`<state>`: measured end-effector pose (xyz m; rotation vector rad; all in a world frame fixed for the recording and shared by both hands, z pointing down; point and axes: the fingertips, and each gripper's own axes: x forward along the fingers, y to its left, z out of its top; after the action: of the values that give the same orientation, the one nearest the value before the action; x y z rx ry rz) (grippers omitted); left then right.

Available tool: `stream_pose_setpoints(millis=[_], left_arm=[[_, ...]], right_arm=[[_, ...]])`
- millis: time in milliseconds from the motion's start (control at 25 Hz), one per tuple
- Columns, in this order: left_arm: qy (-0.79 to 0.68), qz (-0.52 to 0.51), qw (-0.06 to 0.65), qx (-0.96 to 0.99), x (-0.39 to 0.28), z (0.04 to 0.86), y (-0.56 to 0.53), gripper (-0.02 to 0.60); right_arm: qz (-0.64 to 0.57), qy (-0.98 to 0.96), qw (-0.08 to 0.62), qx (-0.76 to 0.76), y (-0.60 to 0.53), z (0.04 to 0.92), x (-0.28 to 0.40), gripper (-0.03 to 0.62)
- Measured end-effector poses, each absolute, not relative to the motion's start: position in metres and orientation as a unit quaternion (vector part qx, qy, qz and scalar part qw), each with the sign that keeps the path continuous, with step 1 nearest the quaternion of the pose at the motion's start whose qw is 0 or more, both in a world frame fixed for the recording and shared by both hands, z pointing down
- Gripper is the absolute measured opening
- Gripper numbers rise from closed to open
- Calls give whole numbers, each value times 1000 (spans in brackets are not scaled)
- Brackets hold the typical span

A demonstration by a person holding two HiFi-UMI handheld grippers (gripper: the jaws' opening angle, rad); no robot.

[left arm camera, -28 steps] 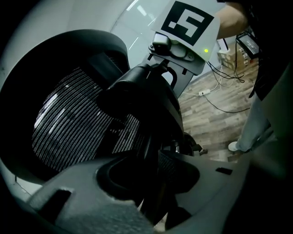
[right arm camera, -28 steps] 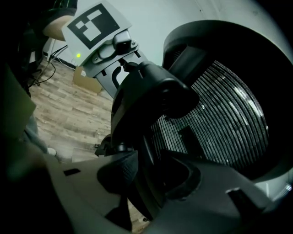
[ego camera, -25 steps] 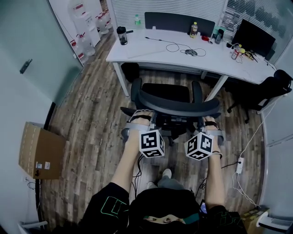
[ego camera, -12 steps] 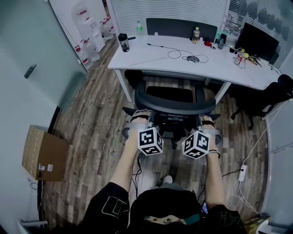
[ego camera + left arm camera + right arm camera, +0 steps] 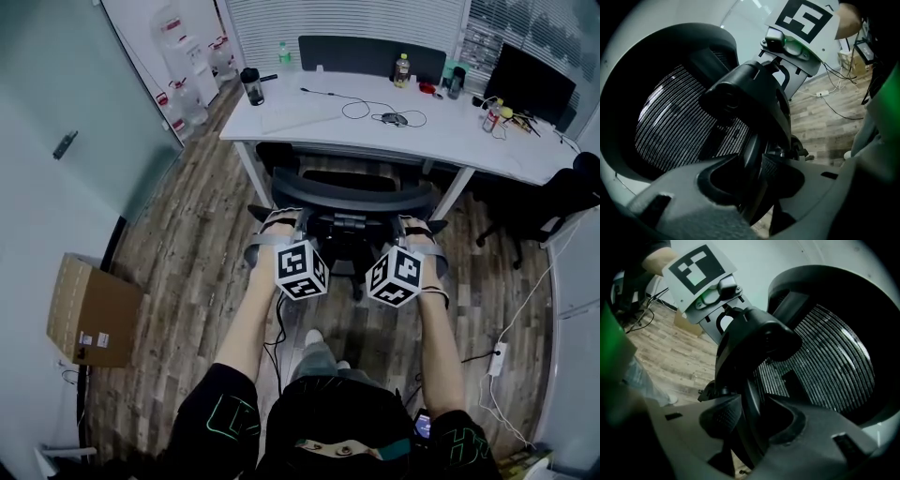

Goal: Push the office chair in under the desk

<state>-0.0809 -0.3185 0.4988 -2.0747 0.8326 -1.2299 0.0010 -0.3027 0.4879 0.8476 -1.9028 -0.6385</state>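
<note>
Left tongs (image 5: 281,225) and right tongs (image 5: 415,228) clamp the backrest of the office chair (image 5: 352,194), mid-frame. Push both evenly, straight under the table (image 5: 309,117) above, or it swivels.

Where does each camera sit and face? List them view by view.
Head view: on the person's head, steeply down at the office chair and desk; forearms, left gripper, right gripper show.
Left gripper view: on the left gripper, along its jaws, shut on the chair's back frame; right gripper's cube shows.
Right gripper view: mirrored, on the right gripper; left gripper's cube shows.
Shared: the chair back.
</note>
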Motion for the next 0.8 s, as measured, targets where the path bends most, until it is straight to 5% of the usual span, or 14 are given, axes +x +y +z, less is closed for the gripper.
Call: stream_pose_setpoints(millis=[800], left_arm=[[308,-451,328,-771,-57,495,-377,155]], right_arm=[[-265,-774,462,342,-364,488,23,147]])
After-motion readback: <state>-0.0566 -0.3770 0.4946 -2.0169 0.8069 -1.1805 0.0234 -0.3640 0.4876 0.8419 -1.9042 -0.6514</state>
